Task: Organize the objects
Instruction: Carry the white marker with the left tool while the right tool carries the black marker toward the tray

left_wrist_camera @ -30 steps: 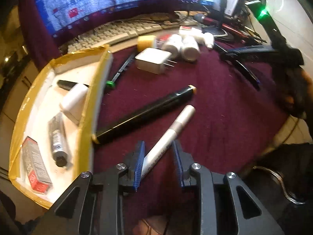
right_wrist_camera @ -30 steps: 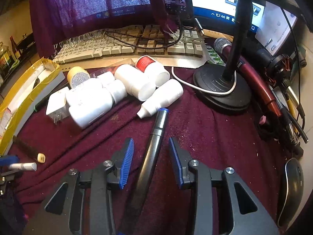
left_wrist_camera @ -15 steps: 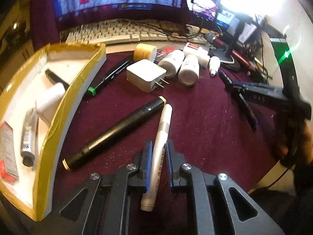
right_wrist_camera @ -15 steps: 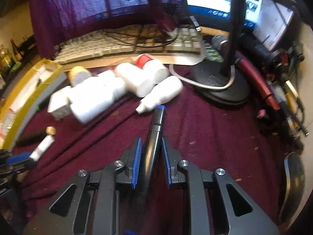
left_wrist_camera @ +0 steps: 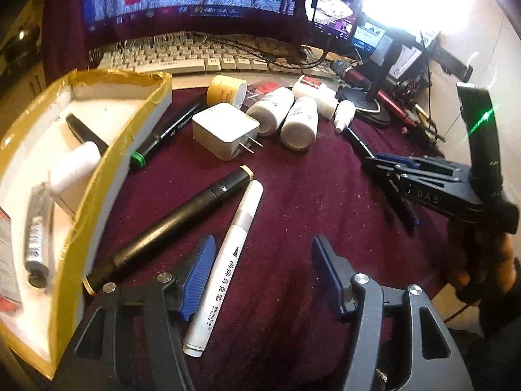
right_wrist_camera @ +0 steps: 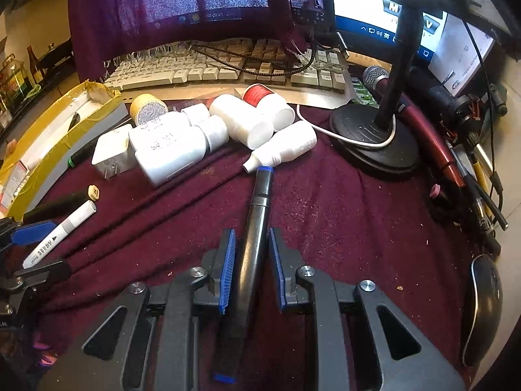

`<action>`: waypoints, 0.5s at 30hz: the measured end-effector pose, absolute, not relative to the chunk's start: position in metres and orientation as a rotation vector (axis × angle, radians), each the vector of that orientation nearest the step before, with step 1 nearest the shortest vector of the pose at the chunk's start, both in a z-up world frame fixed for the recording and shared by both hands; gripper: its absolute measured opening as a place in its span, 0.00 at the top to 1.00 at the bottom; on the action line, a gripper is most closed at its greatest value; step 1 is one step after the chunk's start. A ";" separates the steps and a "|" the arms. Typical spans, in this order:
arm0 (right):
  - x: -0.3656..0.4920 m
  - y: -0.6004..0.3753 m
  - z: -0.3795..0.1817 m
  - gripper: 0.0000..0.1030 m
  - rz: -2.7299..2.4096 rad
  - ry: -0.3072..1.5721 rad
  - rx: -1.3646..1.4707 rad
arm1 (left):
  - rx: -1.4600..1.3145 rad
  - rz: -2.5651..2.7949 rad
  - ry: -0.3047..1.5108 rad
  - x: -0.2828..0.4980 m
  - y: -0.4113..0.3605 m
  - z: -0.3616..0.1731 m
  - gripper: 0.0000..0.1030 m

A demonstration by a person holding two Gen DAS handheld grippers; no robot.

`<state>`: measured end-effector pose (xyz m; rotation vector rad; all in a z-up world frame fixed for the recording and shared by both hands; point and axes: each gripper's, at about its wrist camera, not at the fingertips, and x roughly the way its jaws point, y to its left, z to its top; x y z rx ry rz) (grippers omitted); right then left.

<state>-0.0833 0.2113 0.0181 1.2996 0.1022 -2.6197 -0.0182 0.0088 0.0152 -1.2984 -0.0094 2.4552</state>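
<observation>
the left tongs (left_wrist_camera: 263, 272) are opening, the white marker (left_wrist_camera: 228, 267) lying loose between them near the table's front edge, touching only the left pad. the right tongs (right_wrist_camera: 251, 268) are clamping the black pen (right_wrist_camera: 250, 257) mid-table, its blue tip beside a white bottle (right_wrist_camera: 286, 148).

A white paint marker (left_wrist_camera: 228, 257) lies flat on the maroon cloth beside a black marker (left_wrist_camera: 169, 228); a blue-tipped black marker (right_wrist_camera: 250, 254) lies nearer the cloth's right edge.

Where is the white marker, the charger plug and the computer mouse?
white marker (left_wrist_camera: 228, 262): left wrist view, middle of its barrel.
charger plug (left_wrist_camera: 224, 130): left wrist view, top face of its white body.
computer mouse (right_wrist_camera: 482, 306): right wrist view, its dark back.
</observation>
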 end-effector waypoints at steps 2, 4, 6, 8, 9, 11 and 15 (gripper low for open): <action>-0.085 0.211 0.018 0.81 -2.621 0.102 1.307 | -1.283 2.480 -0.025 -0.014 0.007 0.015 0.46; -0.085 0.211 0.018 0.81 -2.622 0.100 1.310 | -1.271 2.486 -0.057 -0.014 0.004 0.015 0.46; -0.085 0.211 0.018 0.81 -2.625 0.095 1.305 | -1.258 2.509 -0.105 -0.014 -0.002 0.015 0.46; -0.085 0.210 0.018 0.81 -2.630 0.102 1.307 | -1.245 2.527 -0.142 -0.012 -0.006 0.014 0.46; -0.086 0.210 0.018 0.81 -2.630 0.108 1.306 | -1.243 2.527 -0.147 -0.012 -0.007 0.014 0.47; -0.086 0.210 0.018 0.81 -2.631 0.106 1.305 | -1.252 2.540 -0.150 -0.012 -0.008 0.014 0.54; -0.084 0.209 0.017 0.82 -2.635 0.110 1.298 | -1.283 2.577 -0.256 -0.015 -0.024 0.011 0.87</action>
